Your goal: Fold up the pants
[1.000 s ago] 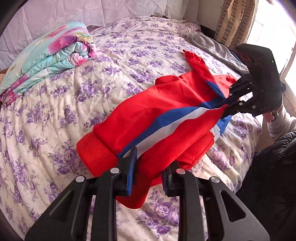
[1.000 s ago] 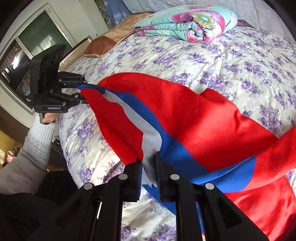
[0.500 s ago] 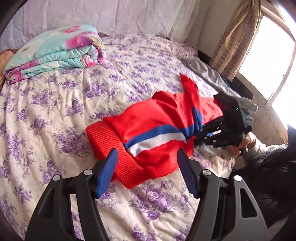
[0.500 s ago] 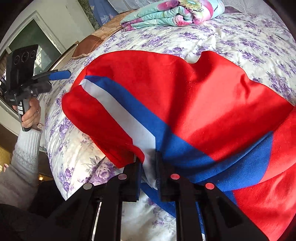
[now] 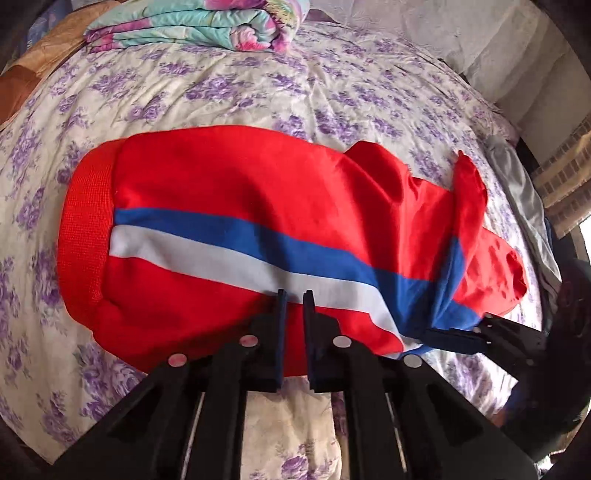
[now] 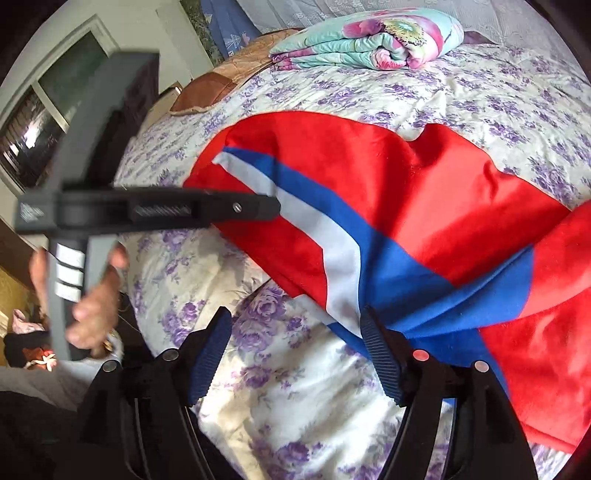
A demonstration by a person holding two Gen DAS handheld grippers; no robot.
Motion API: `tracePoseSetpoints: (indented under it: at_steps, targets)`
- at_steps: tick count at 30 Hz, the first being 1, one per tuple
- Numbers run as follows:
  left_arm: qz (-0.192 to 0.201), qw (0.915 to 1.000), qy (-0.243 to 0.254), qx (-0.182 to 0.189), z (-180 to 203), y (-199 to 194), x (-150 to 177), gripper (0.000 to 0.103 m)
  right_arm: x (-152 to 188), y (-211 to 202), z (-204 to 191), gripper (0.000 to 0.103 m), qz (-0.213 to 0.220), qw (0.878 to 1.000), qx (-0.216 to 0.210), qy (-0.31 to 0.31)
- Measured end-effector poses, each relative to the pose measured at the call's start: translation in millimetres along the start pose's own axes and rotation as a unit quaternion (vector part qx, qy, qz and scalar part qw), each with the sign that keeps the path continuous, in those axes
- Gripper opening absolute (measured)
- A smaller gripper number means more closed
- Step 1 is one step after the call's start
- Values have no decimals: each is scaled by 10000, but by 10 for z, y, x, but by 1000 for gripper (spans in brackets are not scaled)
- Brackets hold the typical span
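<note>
The red pants [image 5: 236,192] with a blue and white side stripe lie folded over on the flowered bedspread [image 5: 229,85], ribbed waistband at the left. They also show in the right wrist view [image 6: 424,192]. My left gripper [image 5: 293,295] has its jaws nearly together at the near edge of the pants; I cannot tell whether cloth is pinched between them. In the right wrist view it [image 6: 273,206] touches the stripe side-on. My right gripper [image 6: 295,325] is open, its right finger against the stripe fold. It shows in the left wrist view [image 5: 443,338] at the pants' right end.
A folded floral quilt [image 5: 199,22] lies at the head of the bed, also in the right wrist view [image 6: 369,40]. A brown pillow [image 6: 210,88] sits beside it. Grey cloth [image 5: 517,184] lies along the bed's right edge. A window [image 6: 33,125] is at the left.
My right gripper has opened and let go of the stripe fold. My left gripper, open and back from the pants half a second ago, has moved in to their near edge and closed its jaws.
</note>
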State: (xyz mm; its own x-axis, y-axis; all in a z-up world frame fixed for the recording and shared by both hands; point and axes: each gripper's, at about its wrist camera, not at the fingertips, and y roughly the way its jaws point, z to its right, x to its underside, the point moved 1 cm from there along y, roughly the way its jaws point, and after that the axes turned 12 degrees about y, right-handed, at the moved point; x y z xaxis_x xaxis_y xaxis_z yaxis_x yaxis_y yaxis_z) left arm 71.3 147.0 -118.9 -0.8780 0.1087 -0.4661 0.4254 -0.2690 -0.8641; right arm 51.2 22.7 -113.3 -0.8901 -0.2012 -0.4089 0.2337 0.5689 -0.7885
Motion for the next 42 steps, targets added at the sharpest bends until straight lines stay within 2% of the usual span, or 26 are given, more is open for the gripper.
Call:
tracePoseSetpoints:
  at_steps: [1,2,4,7,10,11,14,15,16,17,18,20,22,24,27,30,34,36,38,40,42]
  targets:
    - [67,9999,12,-115,4,7,31,0,-22,-94,40,69,188,9998,-35,111]
    - [103,9998,22,-170,0,4,60,0,-45,-165,57,51,385,9992,35,122]
    - [124,9997,48,-202,-3,16,91,0,-120,-187,75,21,531,9984,166,133]
    - [184,9993,138,-308,21,28,118,0,-223,24,114,19,346,9989,77,304]
    - [276,9989,222,-323,25,44,140,1,-204,430,136,20,-238,9985,309,396]
    - [325,9987,258,-285,13,45,152,1,-203,452,125,19,-207,9984,376,364]
    - [421,9988,228,-50,-47,52,155,1,-391,292,131,21,-680,9954,365,561]
    - [449,9987,227,-2,-58,55,155,1,-526,139,178,23,-616,9952,344,672]
    - [473,9986,243,20,-57,60,154,1,-698,-62,256,39,-385,9949,524,777]
    - [502,9984,259,26,-55,61,160,1,-854,-272,363,61,-103,9920,851,925]
    - [531,9982,274,17,-47,62,169,1,-1044,-461,504,67,141,9865,1204,1103]
    - [597,9976,338,-55,-17,62,182,1,-1445,-727,883,68,331,9687,1971,1472]
    - [653,9970,382,-150,16,59,196,1,-1775,-897,1380,68,286,9405,2747,1981]
    - [682,9965,421,-234,43,57,201,1,-1989,-969,1842,68,54,9150,3201,2453]
    - [696,9965,412,-220,32,50,205,1,-2090,-947,2288,68,-275,8909,3564,2801]
    - [682,9969,369,-106,-1,51,202,1,-2127,-767,2523,67,-476,8852,3403,3136]
    - [644,9973,343,-26,-17,54,198,1,-2092,-487,2763,67,-739,8590,3724,3435]
    - [638,9973,354,-44,-8,54,198,1,-2036,-408,2863,60,-753,8552,3745,3503]
    - [637,9973,367,-53,-4,54,200,1,-1982,-405,2887,28,-702,8570,3796,3413]
    - [632,9973,366,-48,0,54,200,1,-1930,-559,2863,13,-471,8687,3518,3456]
    - [611,9974,379,-39,2,56,197,1,-1852,-815,2824,10,-140,8809,3165,3516]
